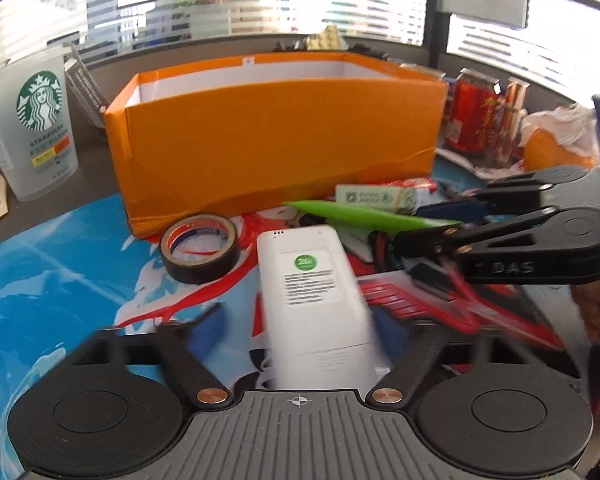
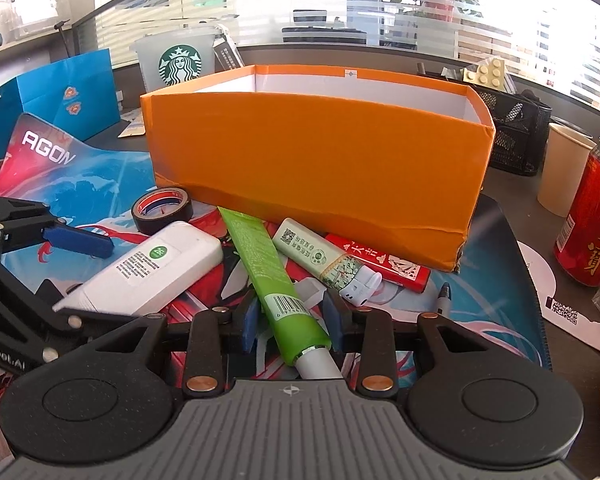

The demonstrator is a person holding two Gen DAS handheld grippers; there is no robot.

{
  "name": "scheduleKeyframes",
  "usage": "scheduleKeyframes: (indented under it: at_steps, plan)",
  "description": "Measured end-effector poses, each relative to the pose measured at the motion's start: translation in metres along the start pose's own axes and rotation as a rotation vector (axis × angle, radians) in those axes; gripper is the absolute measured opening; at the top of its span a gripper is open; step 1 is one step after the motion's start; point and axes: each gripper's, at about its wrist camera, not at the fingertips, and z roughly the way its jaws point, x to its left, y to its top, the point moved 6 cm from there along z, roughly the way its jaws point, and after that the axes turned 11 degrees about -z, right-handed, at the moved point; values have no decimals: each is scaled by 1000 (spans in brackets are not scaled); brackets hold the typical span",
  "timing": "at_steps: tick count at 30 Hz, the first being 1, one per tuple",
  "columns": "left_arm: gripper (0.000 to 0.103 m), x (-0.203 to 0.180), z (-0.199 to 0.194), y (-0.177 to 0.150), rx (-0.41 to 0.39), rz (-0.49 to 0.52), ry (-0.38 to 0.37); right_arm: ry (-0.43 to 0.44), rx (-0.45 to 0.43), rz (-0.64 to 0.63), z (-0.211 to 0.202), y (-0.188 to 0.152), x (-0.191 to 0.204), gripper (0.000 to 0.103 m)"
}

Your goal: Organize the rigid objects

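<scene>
Left gripper [image 1: 324, 326]: straddling the white remote [image 1: 312, 280], jaws standing partly apart, a sliver of mat showing on each side, so not pinching yet as far as the blur is allowing.
Right gripper [image 2: 291, 316]: clamping the green tube [image 2: 260, 256] between its blue pads [image 2: 248, 322], near the tube's white cap end.
Remote, position: lying on the printed mat [image 1: 60, 280], directly ahead of the left gripper, near end sitting between its fingers, label side facing up.
Remote, long axis: running straight away from the left gripper, pointing toward the orange box [image 1: 276, 136], so lining up with the fingers rather than crossing them.
Tube, long axis: running forward from the right gripper and leaning slightly left, far tip reaching toward the foot of the box's front wall.
Box, direction: standing ahead of both grippers, beyond the clutter, open top facing up, inside hidden from these angles.
Nearer hand: left for the remote, right already occupied with the tube.
Neighbours: tape roll [image 1: 198, 254] lying just left of the remote's far end; tube crossing just beyond the remote's far end.
Judgement: squeezing across the remote's narrow width looking like the next need, then lifting forward and over the box wall.
</scene>
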Motion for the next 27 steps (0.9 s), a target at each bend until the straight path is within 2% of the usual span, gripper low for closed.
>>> scheduleKeyframes:
  at_steps: [3,9,14,18,24,27]
  plan:
    - [51,-1,-2,0,-6,10,-1,-3,-2,13,1,1,0,32]
    - [51,7,-10,2,19,-105,-90,14,-14,80,0,1,-6,31]
    - [51,14,-21,14,-20,-123,-82,53,-21,136,-2,2,-9,23]
    - [51,16,-30,23,-44,-132,-94,47,-10,108,-5,5,-4,19]
    - [51,19,-44,35,-75,-142,-116,46,-30,96,-13,11,3,16]
    - [51,21,-51,41,-88,-149,-129,71,-50,136,-18,15,1,16]
